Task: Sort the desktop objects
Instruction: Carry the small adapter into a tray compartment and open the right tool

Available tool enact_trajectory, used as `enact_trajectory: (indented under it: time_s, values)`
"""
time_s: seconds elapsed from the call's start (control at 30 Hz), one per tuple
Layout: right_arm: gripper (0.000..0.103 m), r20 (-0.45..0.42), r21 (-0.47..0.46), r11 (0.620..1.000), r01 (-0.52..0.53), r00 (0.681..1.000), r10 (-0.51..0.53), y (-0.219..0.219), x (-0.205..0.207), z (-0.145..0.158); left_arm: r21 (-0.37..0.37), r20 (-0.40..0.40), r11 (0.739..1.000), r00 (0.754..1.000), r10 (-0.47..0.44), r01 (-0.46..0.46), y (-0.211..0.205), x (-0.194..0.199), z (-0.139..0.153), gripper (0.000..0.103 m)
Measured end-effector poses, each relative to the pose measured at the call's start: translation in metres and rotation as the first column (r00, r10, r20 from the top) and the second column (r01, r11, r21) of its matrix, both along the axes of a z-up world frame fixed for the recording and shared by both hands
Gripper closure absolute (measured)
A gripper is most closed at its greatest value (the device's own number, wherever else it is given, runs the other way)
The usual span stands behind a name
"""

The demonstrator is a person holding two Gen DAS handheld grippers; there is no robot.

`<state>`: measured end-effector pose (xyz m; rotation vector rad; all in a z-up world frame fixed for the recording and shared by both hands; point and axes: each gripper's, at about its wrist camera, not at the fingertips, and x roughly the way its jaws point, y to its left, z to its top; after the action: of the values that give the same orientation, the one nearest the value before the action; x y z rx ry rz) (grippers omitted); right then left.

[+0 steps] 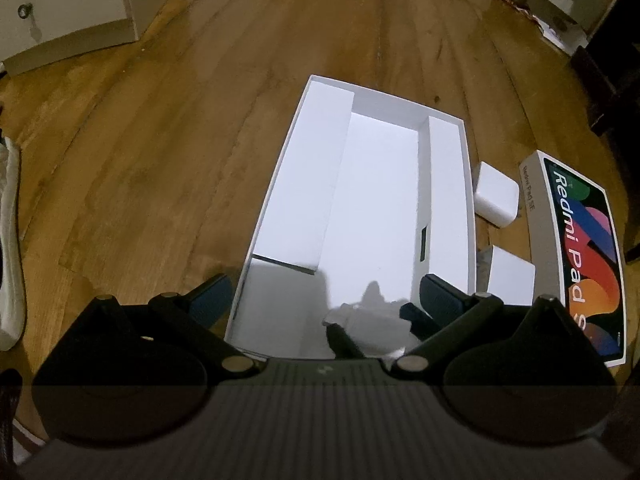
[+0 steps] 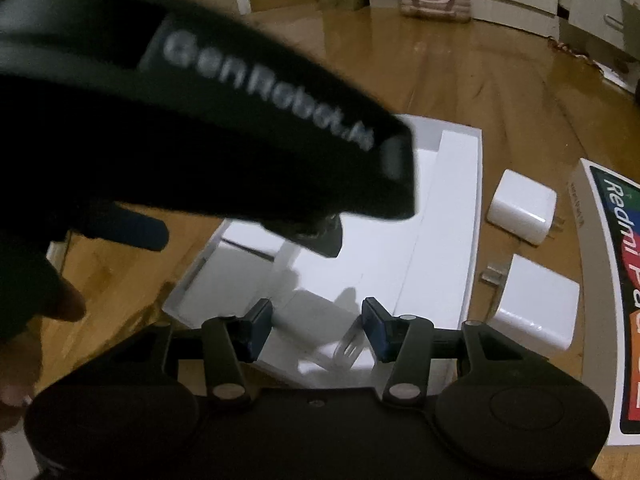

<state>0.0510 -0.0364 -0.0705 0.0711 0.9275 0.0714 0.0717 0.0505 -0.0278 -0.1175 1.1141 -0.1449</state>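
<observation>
Right gripper (image 2: 318, 330) hangs part-open over the near end of the white box tray (image 2: 472, 216), gripping nothing; left gripper (image 1: 324, 292) spread wide, empty, above that tray; beyond, two white chargers (image 2: 522, 206) lie on the wooden floor (image 2: 460, 76) beside the Redmi Pad lid (image 2: 618, 280).

We see the left gripper (image 2: 168, 112) as a blur hiding the far left of the white tray (image 2: 460, 208) — the tablet box (image 2: 616, 280) runs off the right edge

"Redmi Pad" stands on the colourful box lid (image 1: 580, 248), and "GenRobot.ai" on the left gripper (image 2: 256, 92).
</observation>
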Motion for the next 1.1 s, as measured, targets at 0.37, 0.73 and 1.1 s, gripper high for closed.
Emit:
enact_trajectory:
  time_s: [0.37,0.73,1.1]
  values:
    - [0.037,0.009,0.015,0.999,-0.037,0.999,0.036,-0.019,-0.003,0.005,0.047,0.009,0.999,1.0,0.024,-0.024,0.005,-0.001,0.005,0.001]
    - [0.023,-0.241,-0.016,0.993,0.114,0.964,-0.115,-0.125,-0.014,0.055,0.031,0.007,0.999,0.999,0.032,-0.032,-0.002,-0.002,0.011,0.001]
    - [0.023,-0.222,0.122,0.93,0.347,0.923,-0.315,-0.208,-0.013,0.071,-0.07,0.077,0.994,0.994,-0.075,0.081,-0.039,-0.009,0.021,0.002]
